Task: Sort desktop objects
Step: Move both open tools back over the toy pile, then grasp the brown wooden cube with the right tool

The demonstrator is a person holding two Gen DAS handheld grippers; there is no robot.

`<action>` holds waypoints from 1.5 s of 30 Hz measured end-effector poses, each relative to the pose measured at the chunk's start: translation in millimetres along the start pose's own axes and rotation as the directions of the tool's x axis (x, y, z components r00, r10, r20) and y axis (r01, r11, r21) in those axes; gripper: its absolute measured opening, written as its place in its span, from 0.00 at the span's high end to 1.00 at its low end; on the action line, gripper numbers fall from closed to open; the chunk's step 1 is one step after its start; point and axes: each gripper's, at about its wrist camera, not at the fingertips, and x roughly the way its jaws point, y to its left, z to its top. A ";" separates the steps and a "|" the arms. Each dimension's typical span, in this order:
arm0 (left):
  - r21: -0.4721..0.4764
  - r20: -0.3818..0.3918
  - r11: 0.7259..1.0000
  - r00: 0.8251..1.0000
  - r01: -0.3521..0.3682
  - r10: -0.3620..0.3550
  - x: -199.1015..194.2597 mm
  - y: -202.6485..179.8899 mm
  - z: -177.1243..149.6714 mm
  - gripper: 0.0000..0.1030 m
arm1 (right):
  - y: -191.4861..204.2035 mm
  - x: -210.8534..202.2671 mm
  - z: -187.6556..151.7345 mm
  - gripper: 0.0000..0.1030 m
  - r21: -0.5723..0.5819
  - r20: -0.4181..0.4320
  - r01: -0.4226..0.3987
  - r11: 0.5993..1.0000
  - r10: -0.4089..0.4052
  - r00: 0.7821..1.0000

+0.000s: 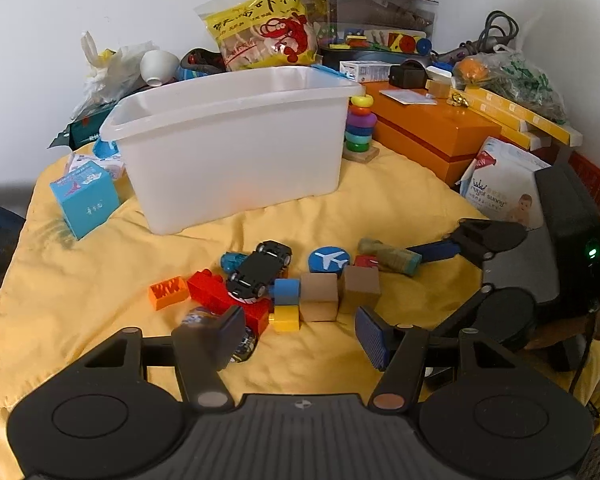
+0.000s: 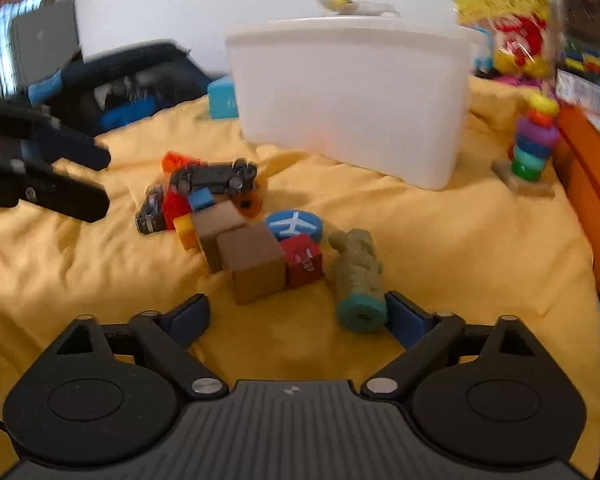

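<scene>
A pile of toys lies on the yellow cloth [image 1: 400, 200]: an upturned black toy car [image 1: 260, 274], red brick [image 1: 210, 290], orange brick [image 1: 168, 292], two wooden cubes [image 1: 320, 296], a blue plane disc [image 1: 329, 260] and a green-teal cylinder [image 2: 358, 276]. A white bin [image 1: 236, 144] stands behind them. My left gripper [image 1: 300, 334] is open just in front of the pile. My right gripper [image 2: 300, 316] is open, its right finger beside the cylinder's end. It shows at the right of the left wrist view [image 1: 452, 252].
A ring stacker [image 1: 360, 128] stands right of the bin, beside an orange box [image 1: 428, 128]. A blue carton [image 1: 85, 200] sits left of the bin. A wipes pack [image 1: 500, 184], snack bag [image 1: 260, 24] and clutter line the back.
</scene>
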 end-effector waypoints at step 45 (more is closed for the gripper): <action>0.026 -0.032 1.000 0.999 -0.004 0.005 7.9 11.5 -7.4 0.37 | 0.8 2.0 -0.1 0.00 -0.006 -0.010 -0.009 1.000 0.009 1.000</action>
